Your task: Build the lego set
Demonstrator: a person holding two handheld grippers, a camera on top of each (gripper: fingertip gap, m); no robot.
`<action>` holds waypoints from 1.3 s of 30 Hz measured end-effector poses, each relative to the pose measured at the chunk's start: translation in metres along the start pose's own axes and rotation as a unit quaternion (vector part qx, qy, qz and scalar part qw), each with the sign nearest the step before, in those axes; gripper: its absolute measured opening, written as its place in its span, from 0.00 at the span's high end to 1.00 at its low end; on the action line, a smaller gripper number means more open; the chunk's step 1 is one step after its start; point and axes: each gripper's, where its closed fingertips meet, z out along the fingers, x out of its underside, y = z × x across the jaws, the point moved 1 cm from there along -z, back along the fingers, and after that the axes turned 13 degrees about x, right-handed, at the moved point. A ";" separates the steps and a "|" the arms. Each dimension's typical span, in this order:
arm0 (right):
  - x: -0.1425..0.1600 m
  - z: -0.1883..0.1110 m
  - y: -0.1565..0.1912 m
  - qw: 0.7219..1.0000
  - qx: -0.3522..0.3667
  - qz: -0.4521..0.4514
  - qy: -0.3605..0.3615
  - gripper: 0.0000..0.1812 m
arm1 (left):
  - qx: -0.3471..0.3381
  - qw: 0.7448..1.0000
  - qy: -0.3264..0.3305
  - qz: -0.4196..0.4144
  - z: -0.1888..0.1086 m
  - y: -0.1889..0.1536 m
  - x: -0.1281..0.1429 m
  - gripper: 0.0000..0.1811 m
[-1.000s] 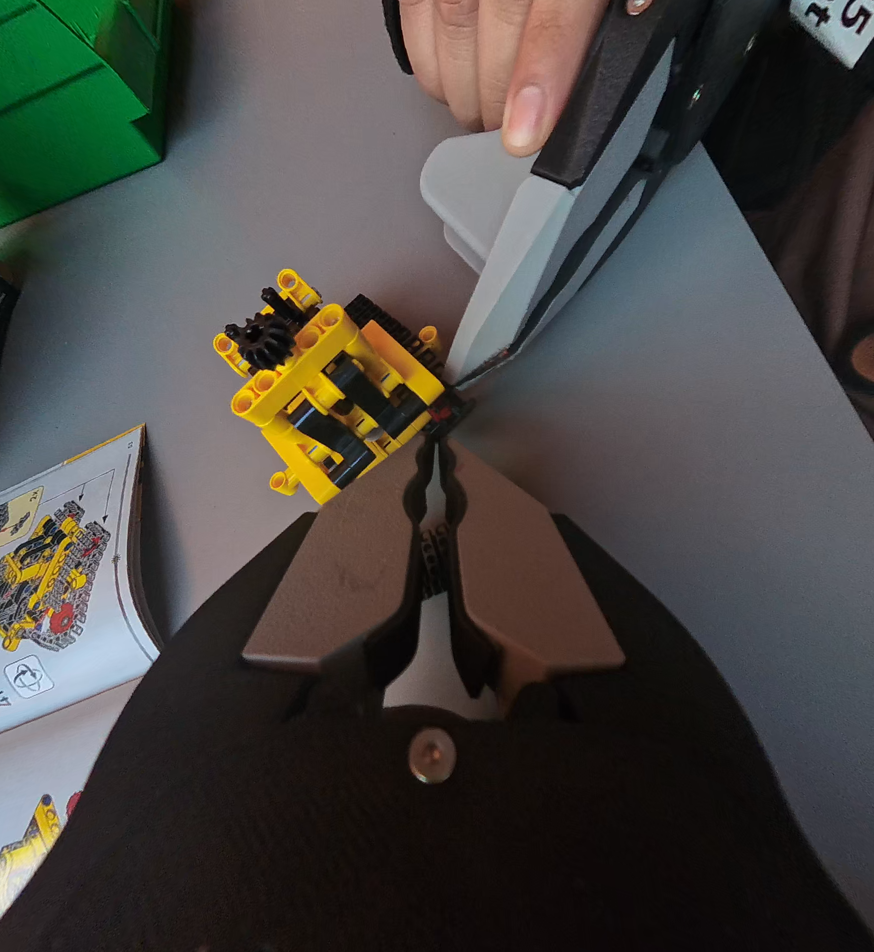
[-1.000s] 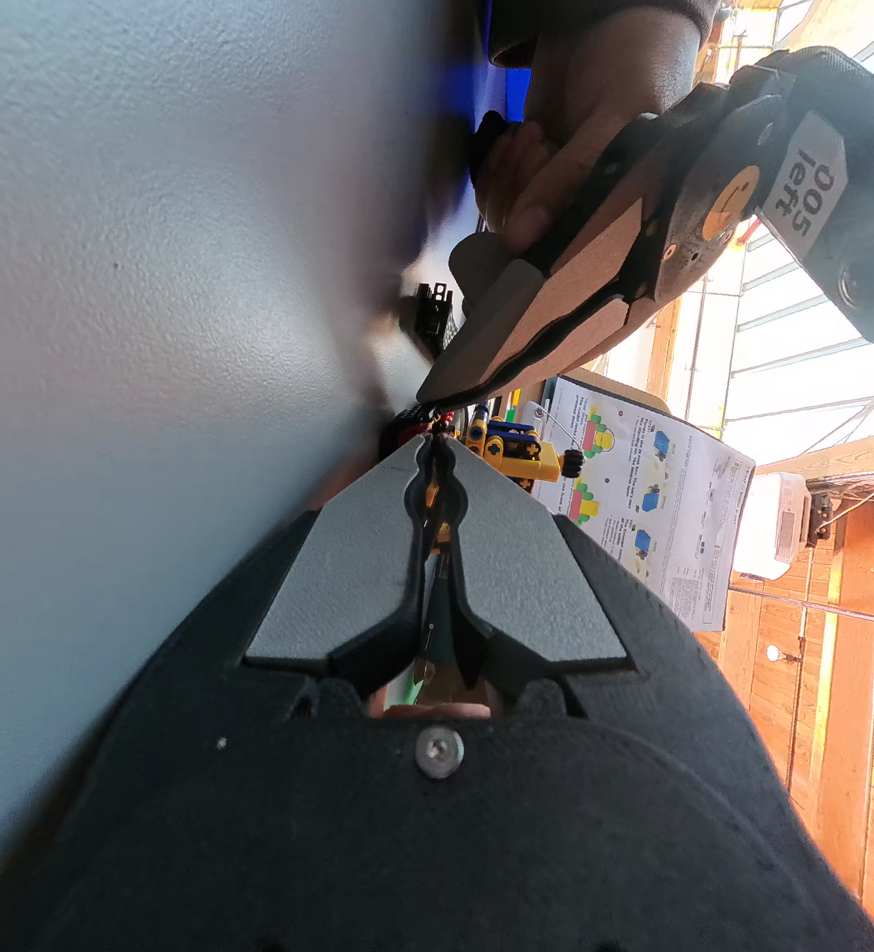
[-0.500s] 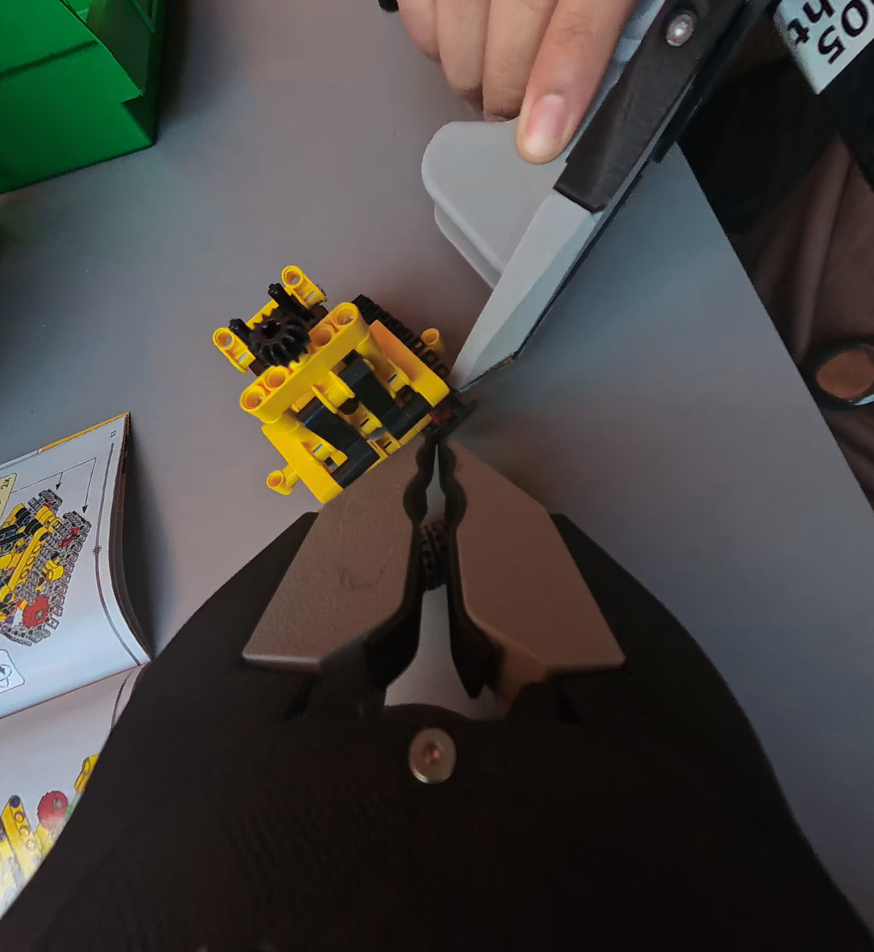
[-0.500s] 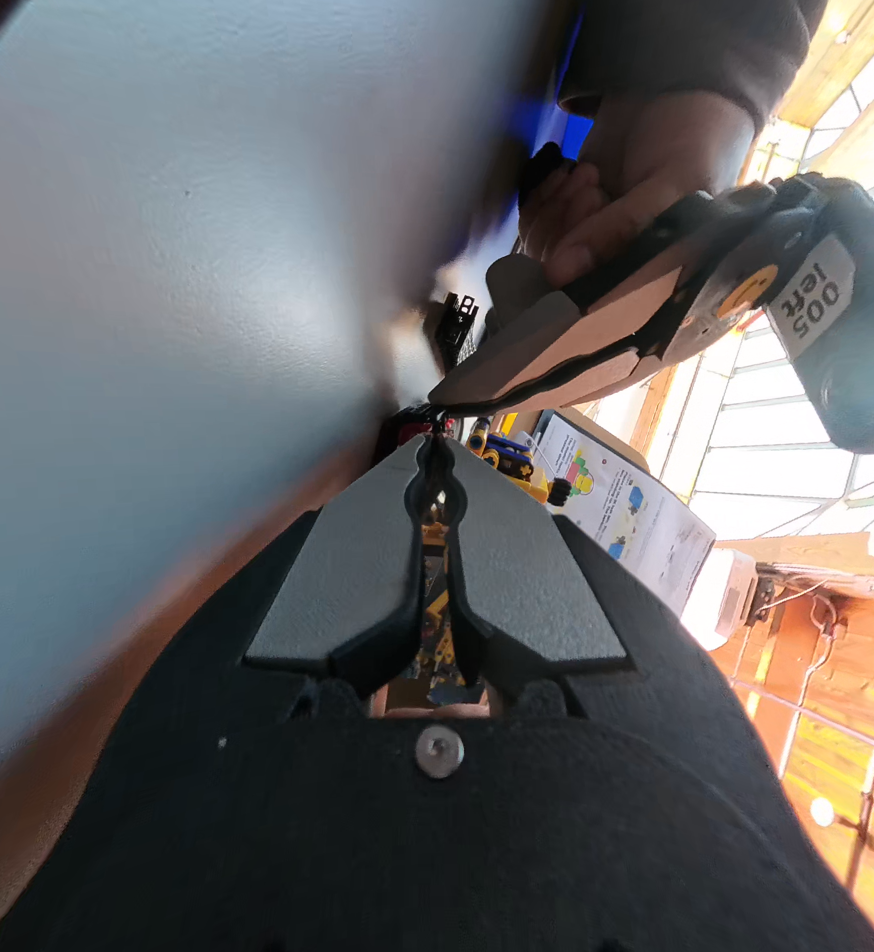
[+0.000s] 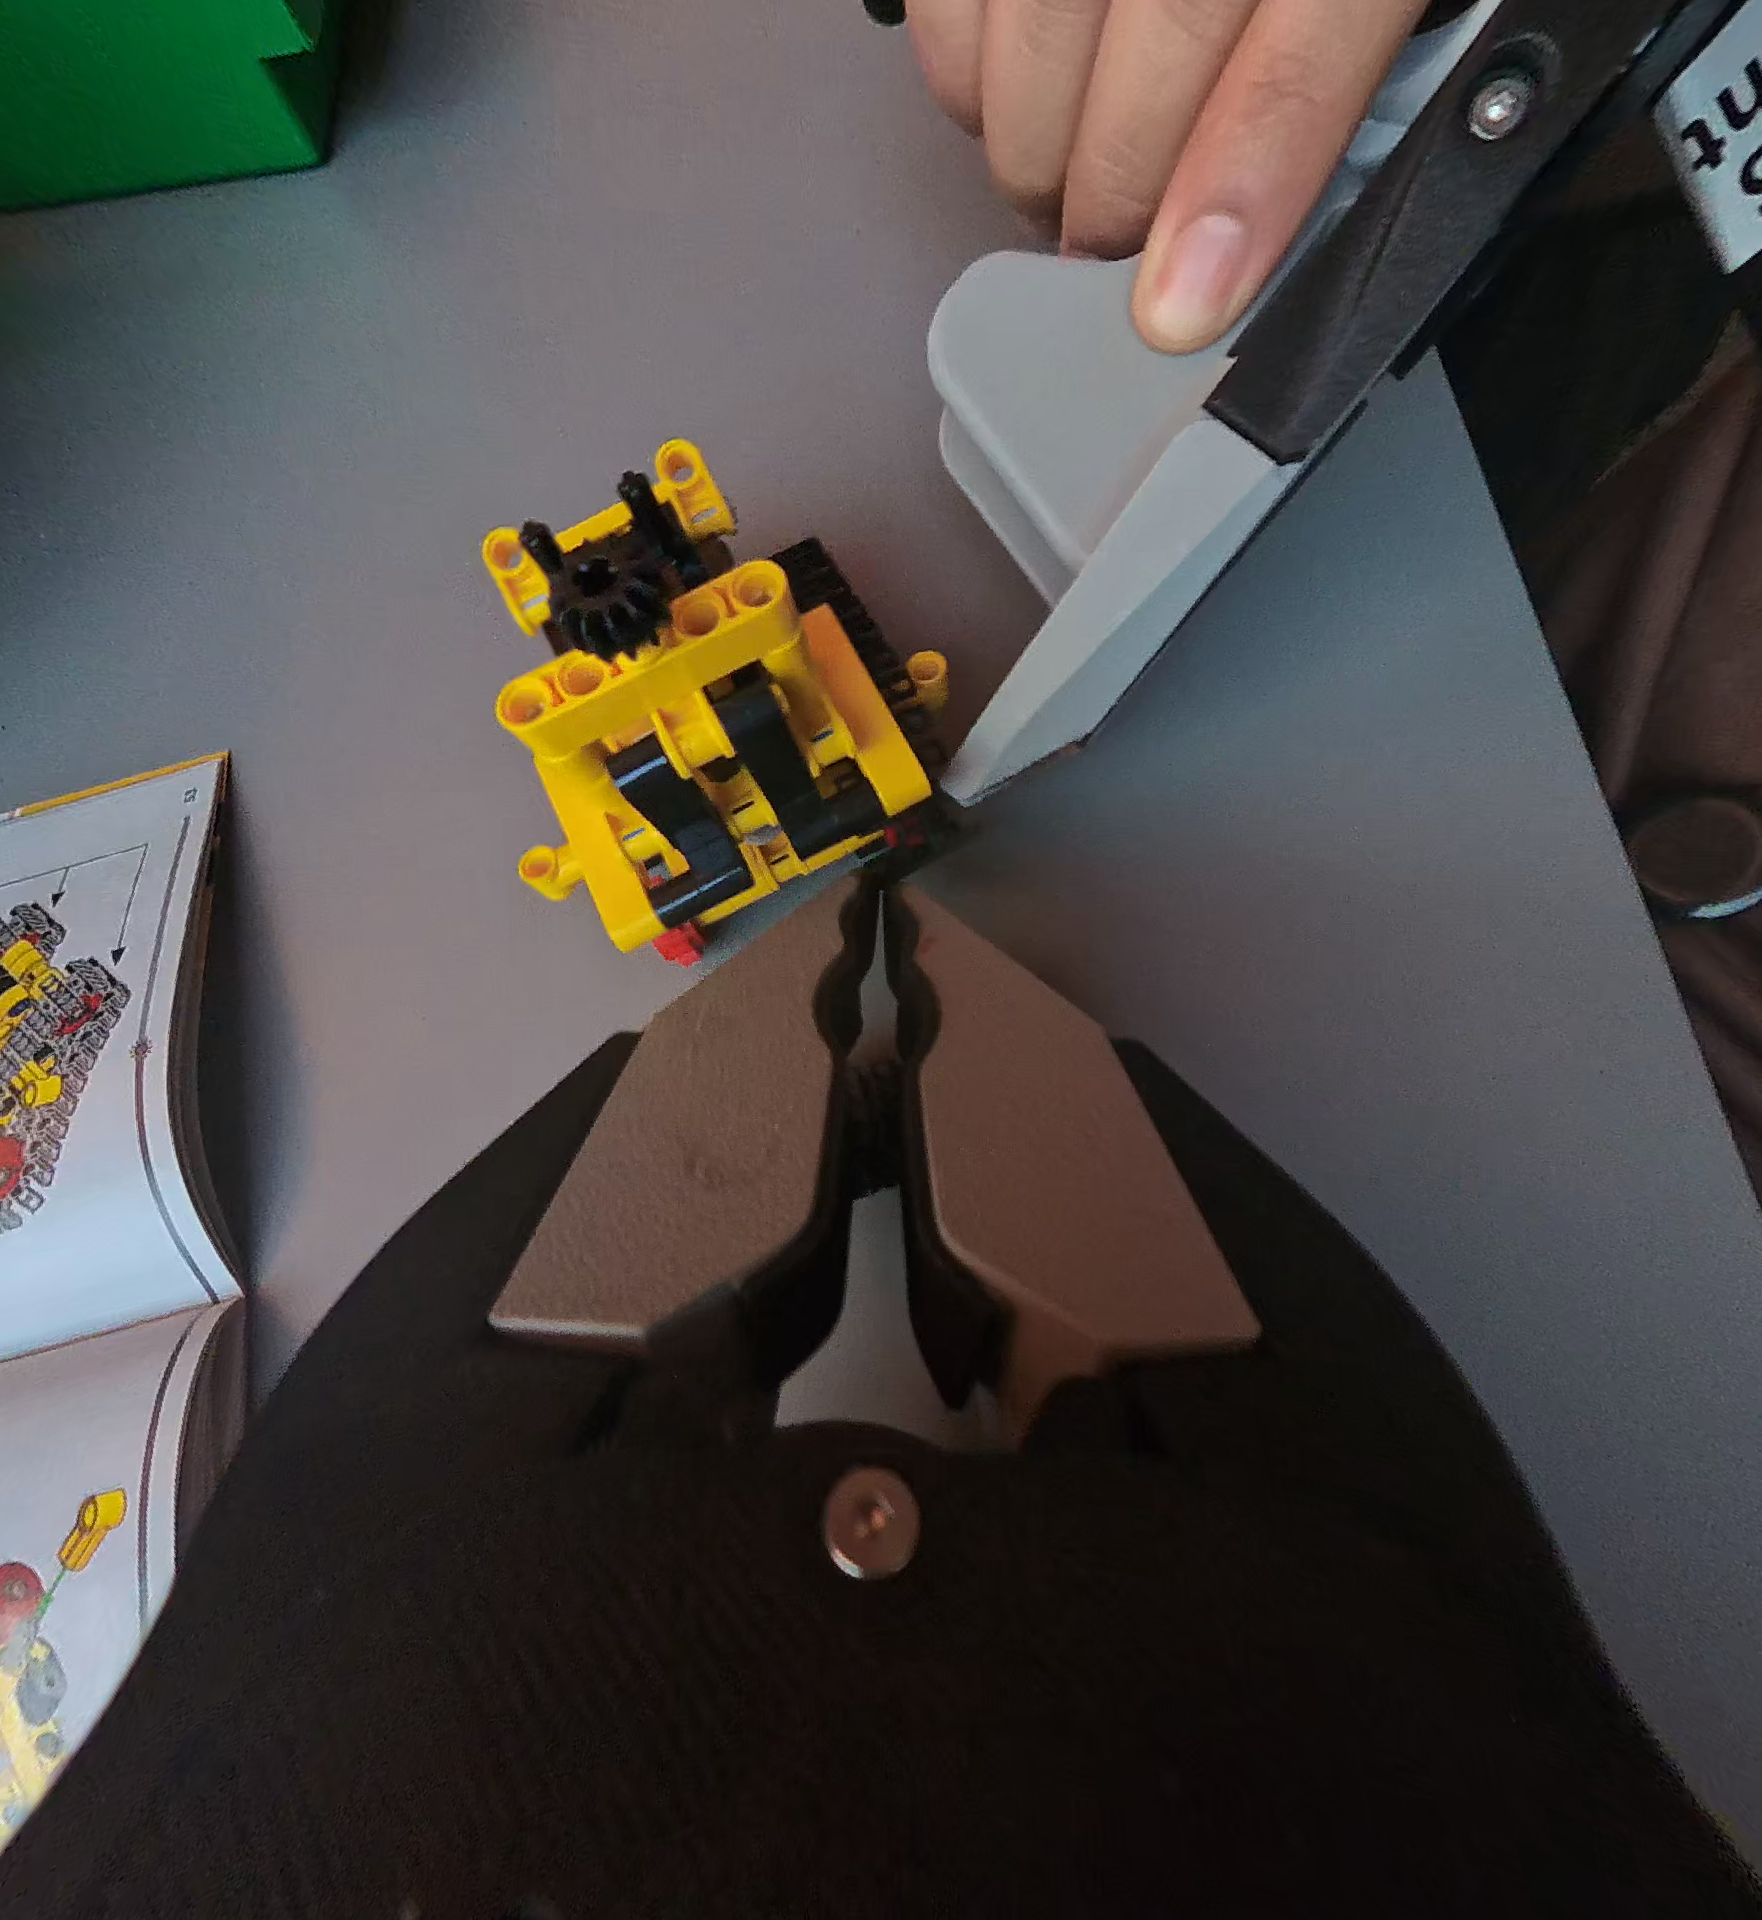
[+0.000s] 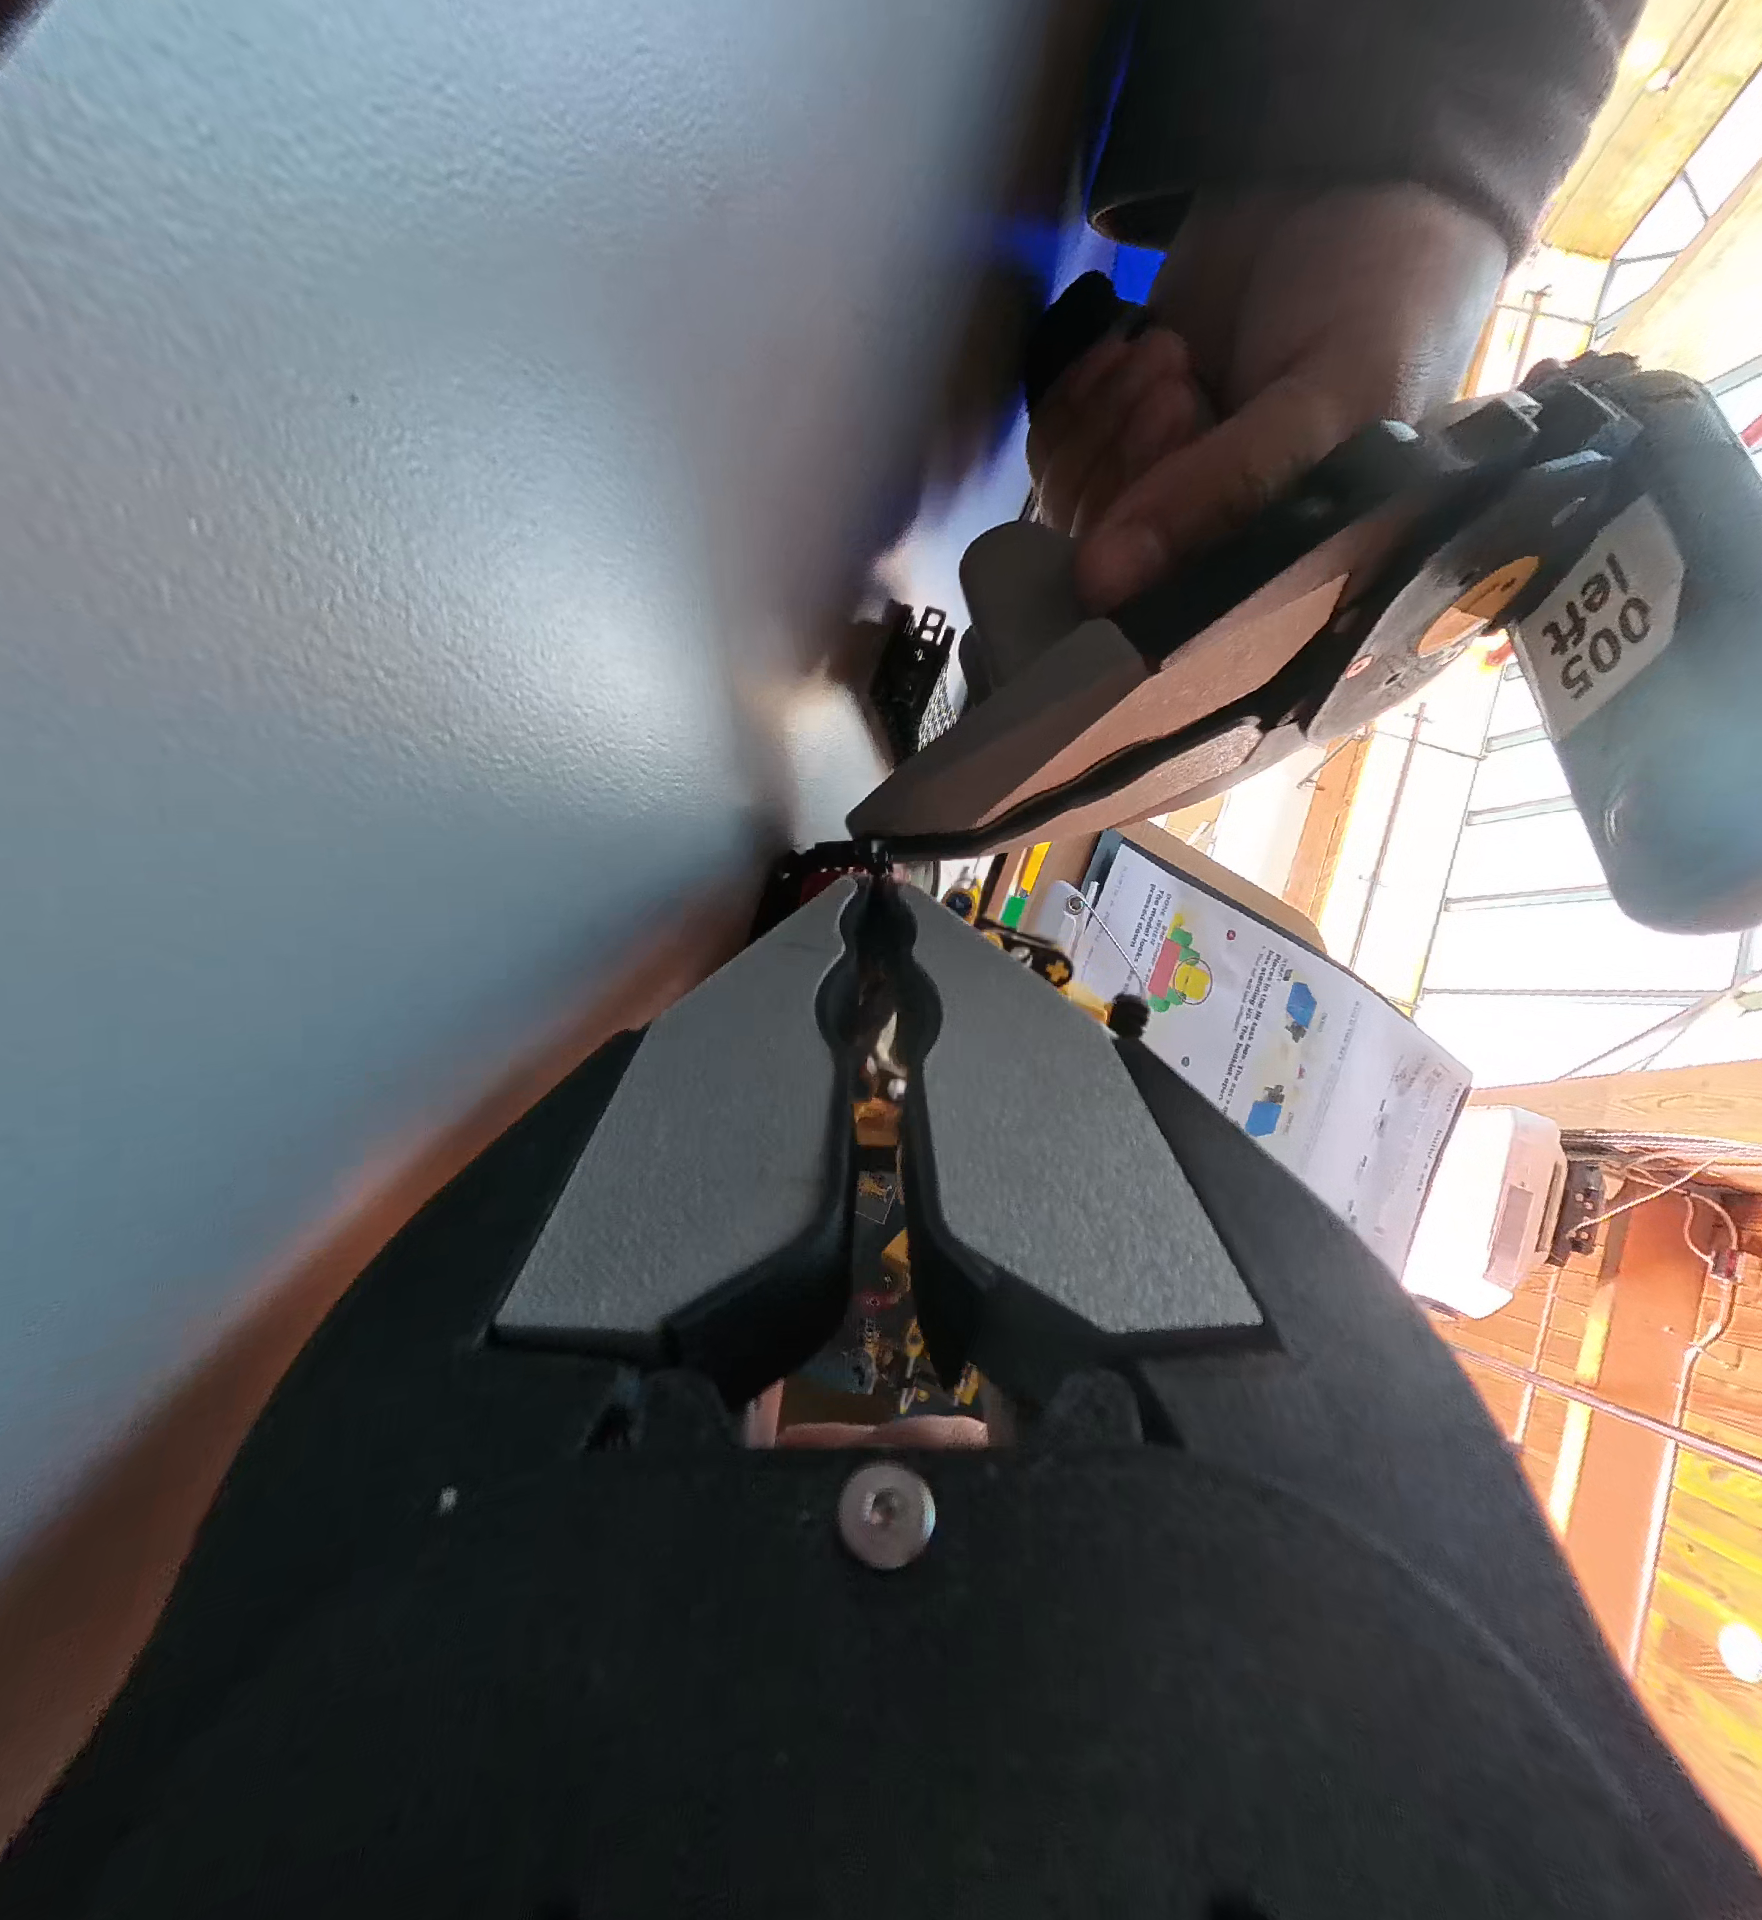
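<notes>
The yellow and black lego model point(image 5: 721, 717) sits on the grey worktop point(image 5: 1272, 987) at the centre of the left wrist view. Both grippers meet at its lower right corner: the left gripper point(image 5: 875, 902) is clenched on a small dark part there, and the right gripper point(image 5: 970, 779) comes in from the upper right, also pinched closed (on what cannot be told). Uneven pulling could probably snap pieces loose or skid the model toward the instruction booklet point(image 5: 56, 1049) at the left edge.
</notes>
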 end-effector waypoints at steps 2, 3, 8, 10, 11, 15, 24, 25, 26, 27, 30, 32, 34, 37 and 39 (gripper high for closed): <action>0.000 0.000 0.000 1.000 0.003 0.009 -0.003 1.00 | -0.005 1.000 0.003 -0.004 0.001 0.001 0.000 1.00; 0.000 0.000 0.000 1.000 0.005 0.012 -0.004 1.00 | -0.008 1.000 0.004 -0.004 0.002 0.001 0.000 1.00; 0.001 -0.001 0.001 1.000 0.010 0.010 -0.011 1.00 | -0.008 1.000 0.003 -0.011 0.003 0.003 -0.001 1.00; 0.002 -0.002 0.001 1.000 0.004 0.010 -0.015 1.00 | -0.007 1.000 0.002 -0.014 0.003 0.003 -0.001 1.00; 0.002 -0.002 0.001 1.000 0.000 0.009 -0.017 1.00 | -0.007 1.000 0.002 -0.015 0.003 0.004 -0.002 1.00; 0.002 -0.003 0.002 0.999 -0.021 0.002 -0.023 1.00 | -0.008 1.000 0.002 -0.015 0.003 0.004 -0.002 1.00; -0.001 -0.002 0.001 0.999 -0.041 0.014 -0.030 1.00 | -0.012 1.000 0.003 -0.009 0.002 0.003 0.000 1.00; -0.001 -0.002 0.001 0.999 -0.042 0.015 -0.029 1.00 | -0.012 1.000 0.004 -0.009 0.002 0.003 0.000 1.00; -0.001 -0.002 0.001 0.998 -0.045 0.019 -0.030 1.00 | -0.013 1.000 0.004 -0.007 0.002 0.003 0.000 1.00; -0.002 -0.002 0.001 0.998 -0.048 0.024 -0.032 1.00 | -0.012 1.000 0.005 -0.005 0.002 0.003 0.000 1.00; -0.002 -0.001 0.000 0.997 -0.057 0.035 -0.038 1.00 | -0.013 1.000 0.003 -0.005 0.001 0.003 0.000 1.00; -0.003 -0.001 0.000 0.996 -0.061 0.041 -0.042 1.00 | -0.013 1.000 0.002 -0.005 0.000 0.003 0.001 1.00; -0.003 -0.001 0.000 0.996 -0.065 0.046 -0.044 1.00 | -0.012 1.000 0.002 -0.002 0.000 0.003 0.001 1.00; -0.004 -0.001 0.000 0.996 -0.067 0.048 -0.047 1.00 | -0.010 1.000 0.003 -0.001 -0.001 0.002 0.002 1.00; -0.004 -0.001 0.000 0.995 -0.069 0.049 -0.048 1.00 | -0.010 1.000 0.003 -0.001 -0.001 0.002 0.002 1.00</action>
